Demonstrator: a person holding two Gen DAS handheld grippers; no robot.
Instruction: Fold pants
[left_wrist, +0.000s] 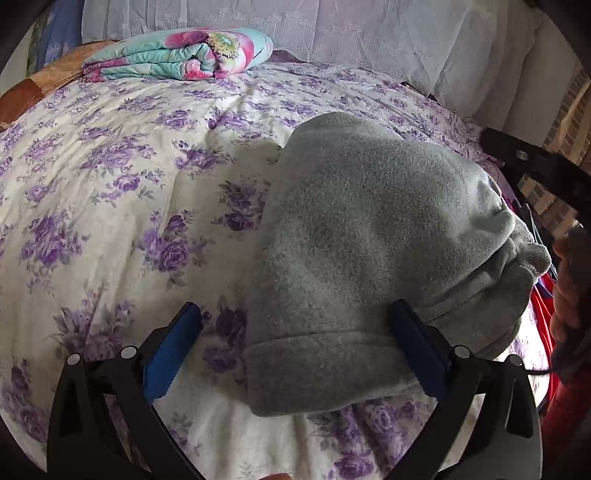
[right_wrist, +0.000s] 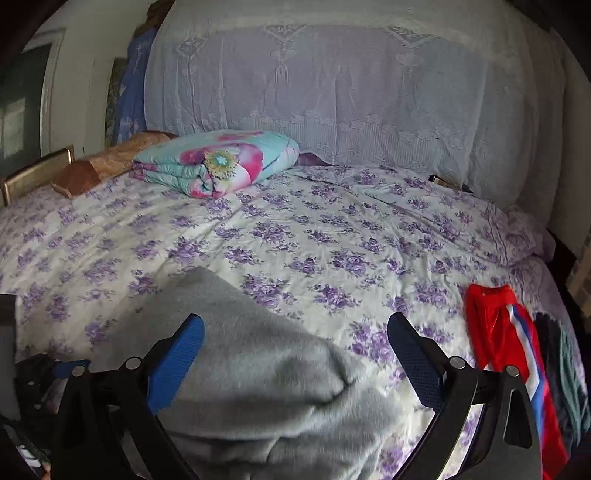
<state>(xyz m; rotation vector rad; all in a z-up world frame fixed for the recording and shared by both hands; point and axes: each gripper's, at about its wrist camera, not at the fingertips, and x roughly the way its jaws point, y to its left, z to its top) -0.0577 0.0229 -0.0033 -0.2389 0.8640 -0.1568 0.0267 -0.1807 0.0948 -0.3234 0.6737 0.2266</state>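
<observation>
the left gripper (left_wrist: 295, 347) has its blue jaws spread wide, the folded grey pants (left_wrist: 369, 236) lying between them and touching the right pad without being pinched. the right gripper (right_wrist: 295, 358) is likewise spread apart over the same pants, holding nothing. the pants lie bundled on the near part of the floral bed (right_wrist: 295, 229). a red garment (right_wrist: 498, 332) sits at the right edge. far back, a folded quilt (right_wrist: 218, 162) rests before a lace cover (right_wrist: 351, 85).
</observation>
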